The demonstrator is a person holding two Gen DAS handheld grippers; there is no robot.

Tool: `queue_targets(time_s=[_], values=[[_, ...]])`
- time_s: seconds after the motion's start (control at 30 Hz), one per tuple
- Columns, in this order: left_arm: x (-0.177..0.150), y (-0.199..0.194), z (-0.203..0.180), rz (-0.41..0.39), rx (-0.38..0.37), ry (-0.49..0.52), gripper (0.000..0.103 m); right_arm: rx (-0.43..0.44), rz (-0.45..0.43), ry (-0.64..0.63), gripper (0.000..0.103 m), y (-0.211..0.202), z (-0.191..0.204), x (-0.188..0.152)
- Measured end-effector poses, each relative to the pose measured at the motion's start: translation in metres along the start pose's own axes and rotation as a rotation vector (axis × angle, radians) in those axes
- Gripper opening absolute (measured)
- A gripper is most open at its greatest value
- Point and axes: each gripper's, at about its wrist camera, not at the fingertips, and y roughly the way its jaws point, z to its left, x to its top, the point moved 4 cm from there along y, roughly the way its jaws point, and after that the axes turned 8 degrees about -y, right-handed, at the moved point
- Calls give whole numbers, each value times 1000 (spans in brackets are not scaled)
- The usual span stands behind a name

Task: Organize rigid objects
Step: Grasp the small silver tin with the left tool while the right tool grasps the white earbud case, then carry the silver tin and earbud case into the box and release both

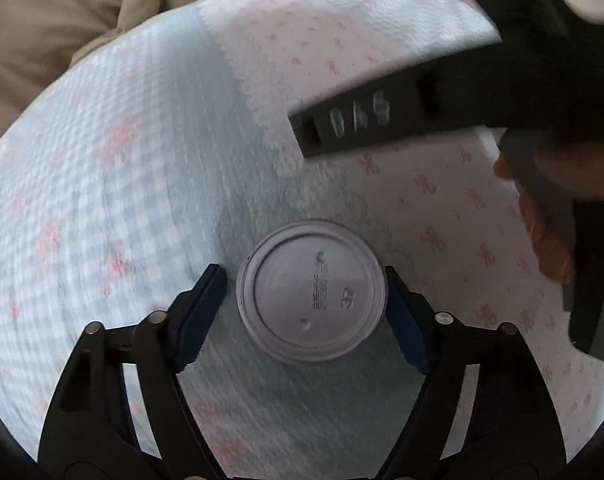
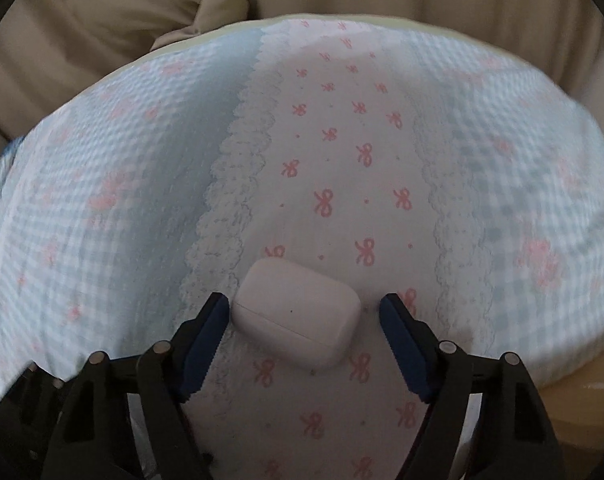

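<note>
In the left wrist view a round white jar [image 1: 310, 290] with a printed lid stands on the patterned cloth [image 1: 141, 168]. My left gripper [image 1: 304, 312] is open around it, one blue pad on each side; the right pad looks close to its rim. In the right wrist view a white earbud case [image 2: 297, 314] lies on the same cloth [image 2: 342, 160]. My right gripper [image 2: 302, 328] is open around the case, the left pad near its edge, the right pad apart from it. The right gripper's black body [image 1: 442, 100] and the hand holding it show at the upper right of the left wrist view.
The cloth, blue gingham with a white bow-printed middle strip and lace trim, covers a rounded cushion-like surface. Beige upholstery [image 2: 101, 40] rises behind it. A tan surface [image 2: 582, 400] shows past the cloth's lower right edge.
</note>
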Motion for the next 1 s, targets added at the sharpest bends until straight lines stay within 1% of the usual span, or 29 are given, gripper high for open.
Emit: queue_targets(time_s=[0.07,0.1,0.17,0.37,0.5,0.6,0.8,0.9,1.0], values=[[2,-2,1,-13,0,-10,56,-12,-21,-39,59,1,3,-2],[3,-4,2,-16,-8,-11,50,-9,-28,-52,59,0,6,-2],[3,-4,0,-12,-5,-5,50,-20,-35,-70,59,-2,7,-3],[6,-8,1,-15,-13,-22,50,-4,-33,-58,59,-4,5,-1],[9,-16,9,-24,-8,-36,50,-7,-27,-48,59,-8,6,-3],[15,-23,18,-33,0,-50,50,2,-39,-28,59,-17,4,-3],[23,-54,33,-66,16,-81,50,-2,-78,-6,59,-51,3,2],[29,-76,41,-79,24,-94,50,-5,-104,-2,59,-78,8,6],[29,-108,46,-96,31,-115,50,-1,-119,17,59,-109,13,9]])
